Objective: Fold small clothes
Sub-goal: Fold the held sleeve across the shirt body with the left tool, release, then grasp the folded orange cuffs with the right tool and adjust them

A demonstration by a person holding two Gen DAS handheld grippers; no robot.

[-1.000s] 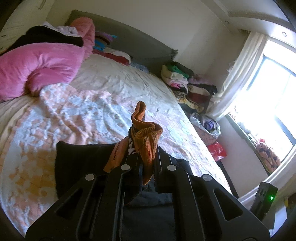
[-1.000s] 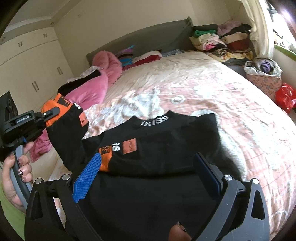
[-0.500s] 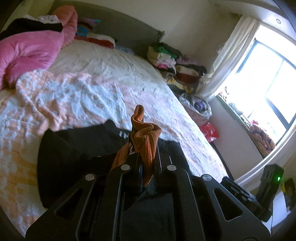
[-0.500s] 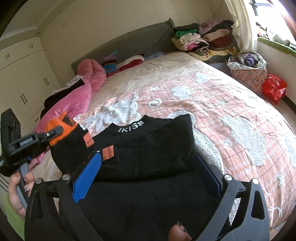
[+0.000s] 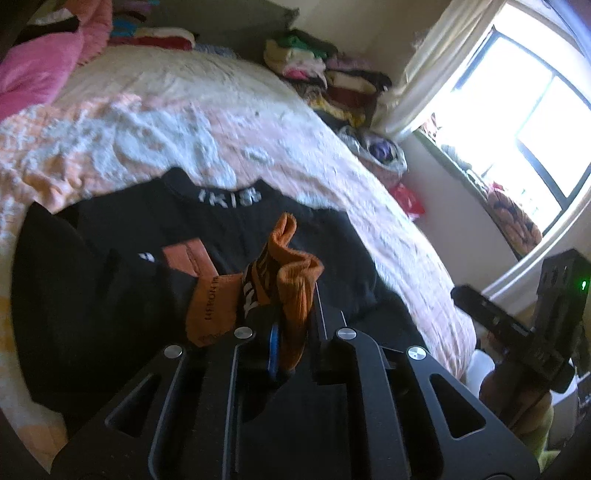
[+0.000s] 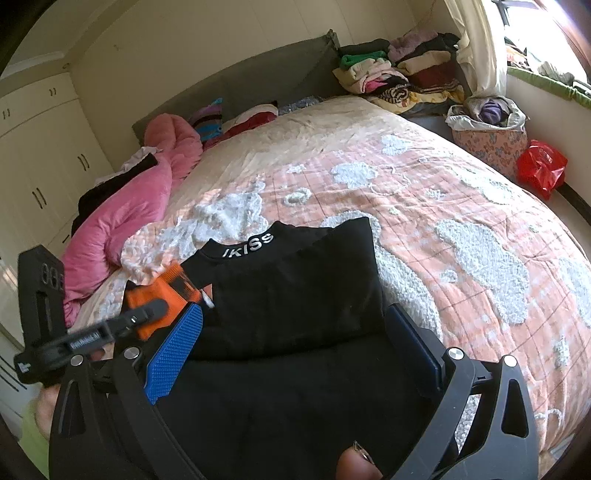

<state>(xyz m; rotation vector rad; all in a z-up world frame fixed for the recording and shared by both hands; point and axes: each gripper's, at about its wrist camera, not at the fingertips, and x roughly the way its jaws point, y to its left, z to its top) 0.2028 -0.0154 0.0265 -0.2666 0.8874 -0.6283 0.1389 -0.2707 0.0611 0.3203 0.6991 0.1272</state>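
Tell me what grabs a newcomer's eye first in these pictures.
The black top with white lettering at its collar lies on the near part of the pink and white bedspread. The left gripper is clamped on the top's orange cuff, held over the garment, while the right gripper stands wide open above it. A bright pink quilt is bunched along the bed's left edge.

A wide bed is covered by a peach quilt patterned with white patches. A grey headboard is set against a cream wall at the far end. White wardrobes are seen at the left. At the right, strong daylight is admitted by a window hung with a pale curtain. Folded clothes are stacked at the far right corner.
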